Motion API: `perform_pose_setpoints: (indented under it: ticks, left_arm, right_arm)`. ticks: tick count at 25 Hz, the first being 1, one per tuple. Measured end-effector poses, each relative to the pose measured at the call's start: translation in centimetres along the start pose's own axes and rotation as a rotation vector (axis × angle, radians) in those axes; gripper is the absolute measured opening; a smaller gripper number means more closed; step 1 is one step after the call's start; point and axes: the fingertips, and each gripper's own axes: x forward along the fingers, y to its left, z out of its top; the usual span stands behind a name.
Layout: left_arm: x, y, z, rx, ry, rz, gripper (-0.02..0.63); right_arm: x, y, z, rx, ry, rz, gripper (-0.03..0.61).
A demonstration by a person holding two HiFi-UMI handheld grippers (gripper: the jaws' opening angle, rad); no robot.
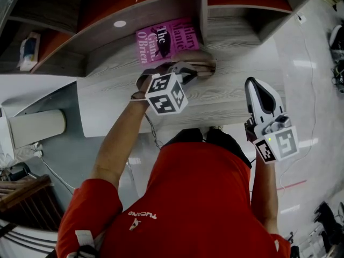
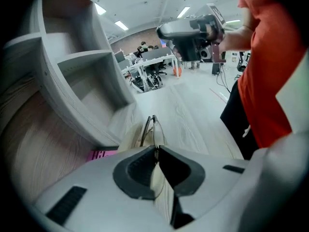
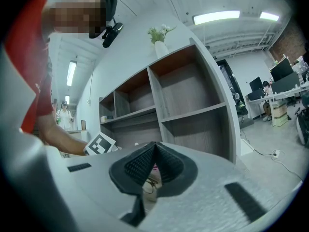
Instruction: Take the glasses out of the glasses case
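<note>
In the left gripper view my left gripper [image 2: 155, 149] is shut on the thin-rimmed glasses [image 2: 152, 127], which stick out edge-on past the jaw tips. The open glasses case [image 2: 126, 138] lies just below and behind them, its lining pale. From the head view the left gripper [image 1: 187, 72] hangs over the brown case [image 1: 203, 63] on the grey wooden desk [image 1: 226, 98]. My right gripper [image 1: 256, 86] is held off to the right above the desk's front edge, level, shut and holding nothing. In the right gripper view, the right gripper [image 3: 154, 146] has its pads together.
A pink book [image 1: 166, 39] lies on the desk just behind and left of the case. Grey shelf compartments [image 1: 204, 9] with red backs rise at the desk's far side. A person's orange shirt [image 1: 199, 198] fills the near side.
</note>
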Motion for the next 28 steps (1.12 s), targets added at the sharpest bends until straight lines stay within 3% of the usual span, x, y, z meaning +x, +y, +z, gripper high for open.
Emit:
perform_pose_setpoints:
  ticks: [6,12,22,28]
  left_arm:
    - [-1.8,-0.9,1.7,-0.074,-0.082,0.019,0.029]
    - [-4.8,-0.6,4.2,-0.177,-0.214,0.092,0.029]
    - [-12.3,1.0,9.0,-0.408,-0.574,0.297,0.029]
    - [-17.3,1.6,10.9,-0.588,-0.775,0.361,0.029]
  right_arm:
    - [0.2,0.3,0.3,-0.004,-0.010,0.017,0.005]
    - [0.4,0.9,0.8,-0.008,-0.024,0.043,0.005]
    - [0.4,2.8,1.7,-0.011,-0.045,0.096,0.005]
    - [0.2,4.5,2.3,-0.010,-0.058,0.142,0.005]
